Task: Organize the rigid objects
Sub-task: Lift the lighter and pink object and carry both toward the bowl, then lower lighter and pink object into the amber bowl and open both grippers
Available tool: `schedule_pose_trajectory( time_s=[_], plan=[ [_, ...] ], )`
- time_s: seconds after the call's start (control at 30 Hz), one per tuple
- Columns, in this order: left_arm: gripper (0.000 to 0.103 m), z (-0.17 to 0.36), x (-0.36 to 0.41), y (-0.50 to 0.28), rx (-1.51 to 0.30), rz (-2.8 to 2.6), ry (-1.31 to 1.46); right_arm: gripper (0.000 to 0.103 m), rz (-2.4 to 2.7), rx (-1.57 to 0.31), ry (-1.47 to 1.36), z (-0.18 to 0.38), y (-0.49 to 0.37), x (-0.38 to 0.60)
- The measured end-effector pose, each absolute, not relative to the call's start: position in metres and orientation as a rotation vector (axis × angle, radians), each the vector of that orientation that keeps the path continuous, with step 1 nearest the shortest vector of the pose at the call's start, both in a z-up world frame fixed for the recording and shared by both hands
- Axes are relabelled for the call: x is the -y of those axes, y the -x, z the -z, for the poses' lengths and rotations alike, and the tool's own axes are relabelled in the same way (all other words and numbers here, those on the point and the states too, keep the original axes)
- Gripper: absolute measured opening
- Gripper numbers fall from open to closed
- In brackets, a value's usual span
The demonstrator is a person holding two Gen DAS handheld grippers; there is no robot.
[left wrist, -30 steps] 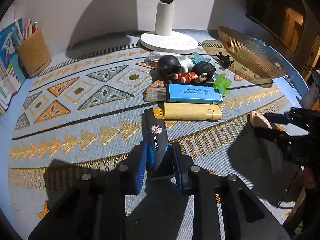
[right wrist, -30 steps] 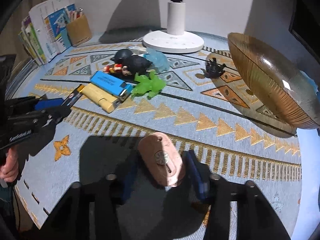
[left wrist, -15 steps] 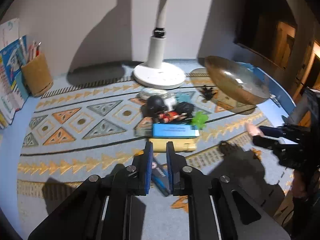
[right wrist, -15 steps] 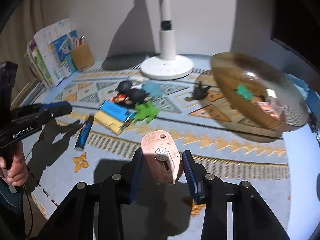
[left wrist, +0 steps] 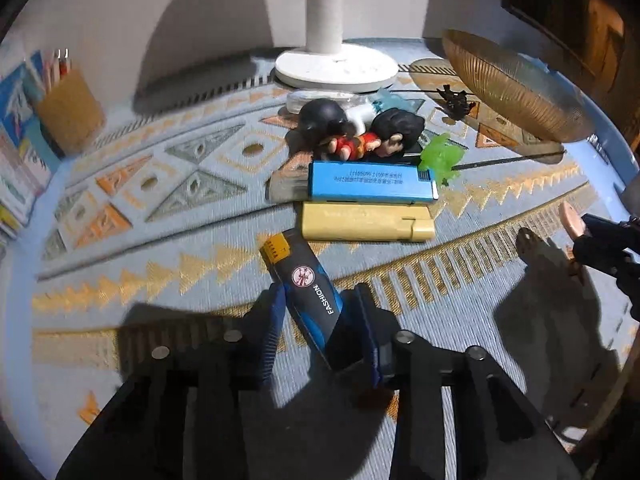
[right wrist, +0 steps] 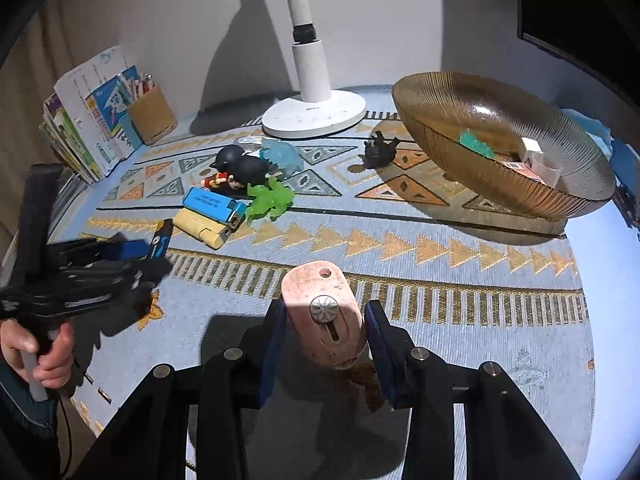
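While the black-and-blue lighter (left wrist: pixel 310 295) lies between the pads of our left hand-held gripper (left wrist: pixel 320 328), its long axis runs away from us, orange tip tilted up-left toward the yellow lighter (left wrist: pixel 366 222) and blue lighter (left wrist: pixel 372 182). The pads stand slightly off its sides. Our right hand-held gripper (right wrist: pixel 324 336) grips a pink case (right wrist: pixel 322 312), upright above the patterned counter (right wrist: pixel 460 320), the bowl (right wrist: pixel 500 160) beyond.

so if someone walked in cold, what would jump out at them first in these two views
Probably the two grippers, each with something between its fingers: the left gripper around a black and blue lighter, the right gripper around a pink oval piece. Next, the big amber bowl at the right of the patterned mat, and the white lamp base behind a cluster of lighters and toys.
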State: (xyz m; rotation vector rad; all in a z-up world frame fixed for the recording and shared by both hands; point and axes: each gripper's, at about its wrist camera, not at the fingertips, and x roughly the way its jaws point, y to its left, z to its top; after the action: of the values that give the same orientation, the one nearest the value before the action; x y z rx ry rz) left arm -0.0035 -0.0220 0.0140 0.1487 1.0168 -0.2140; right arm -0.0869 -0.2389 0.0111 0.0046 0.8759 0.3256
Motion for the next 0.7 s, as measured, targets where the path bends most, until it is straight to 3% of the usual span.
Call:
schedule_pose_trajectory(
  time_s=[0.13,0.17,0.2,0.4,0.43,0.47,0.53,0.63,0.7],
  plan=[
    [0.019,-0.028,0.003,0.009,-0.955,0.271,-0.054,0.040,-0.315,-0.863,-0.024,-0.015,0.090,0.246],
    [0.010,-0.035,-0.002,0.013,-0.933,0.291,-0.031,0.040,-0.312,-0.857,-0.033,-0.017,0.090,0.250],
    [0.008,-0.042,-0.005,0.016,-0.920,0.308,-0.013,0.040,-0.310,-0.854,-0.039,-0.019,0.089,0.251],
    [0.010,-0.043,-0.013,0.007,-0.963,0.324,0.011,0.040,-0.303,-0.840,-0.086,-0.025,0.086,0.261],
    [0.020,-0.036,-0.016,0.005,-1.005,0.337,0.030,0.040,-0.307,-0.843,-0.088,-0.023,0.086,0.262],
    [0.040,-0.032,-0.018,0.004,-1.032,0.335,0.041,0.040,-0.309,-0.848,-0.091,-0.022,0.087,0.263],
    [0.056,-0.022,-0.014,0.007,-1.066,0.331,0.036,0.040,-0.308,-0.860,-0.095,-0.017,0.087,0.264],
    [0.056,-0.015,0.007,0.014,-1.069,0.319,-0.085,0.040,-0.310,-0.881,-0.113,-0.010,0.084,0.266],
    [0.047,-0.012,0.020,0.018,-1.060,0.289,-0.176,0.040,-0.311,-0.886,-0.116,-0.008,0.084,0.266]
  ],
)
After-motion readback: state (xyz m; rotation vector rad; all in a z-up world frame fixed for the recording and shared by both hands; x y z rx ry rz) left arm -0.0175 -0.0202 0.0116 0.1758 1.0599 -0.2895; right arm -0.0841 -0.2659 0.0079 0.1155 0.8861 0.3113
